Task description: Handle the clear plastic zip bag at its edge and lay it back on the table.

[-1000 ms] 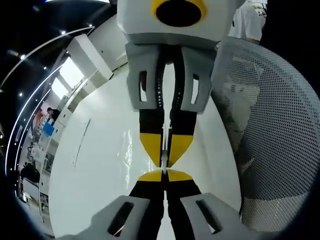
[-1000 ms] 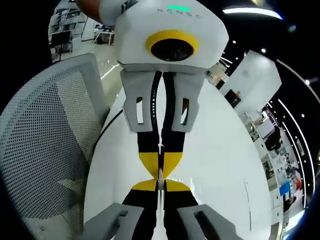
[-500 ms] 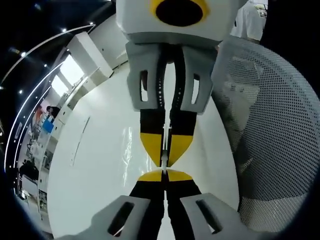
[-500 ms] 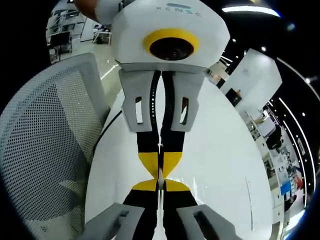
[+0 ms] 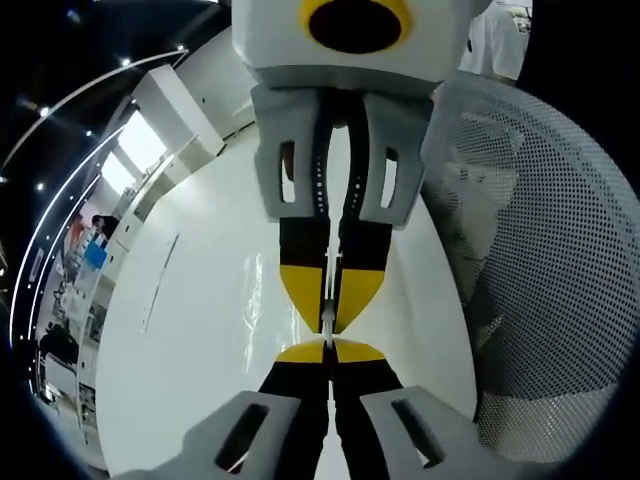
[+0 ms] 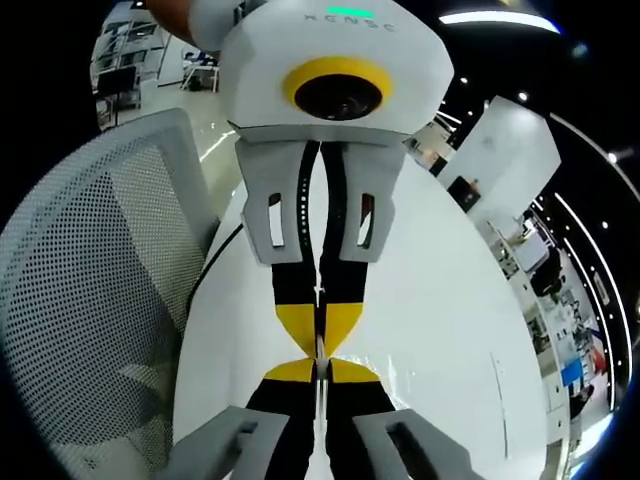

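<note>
Two grippers: left gripper point(image 5: 328, 352) and right gripper point(image 6: 318, 368) meet tip to tip, jaws pinched together.
Bag: clear plastic zip bag point(image 5: 327, 300), thin edge clamped between both tips, above the white table point(image 5: 200, 330).
Change: almost nothing moves; lowering not yet begun.
Beside: mesh chair point(image 6: 90, 300).

I am seeing a grey mesh office chair point(image 5: 540, 260) standing beside the white table point(image 5: 200, 330), and a black cable point(image 6: 215, 262) is lying on the table edge.
</note>
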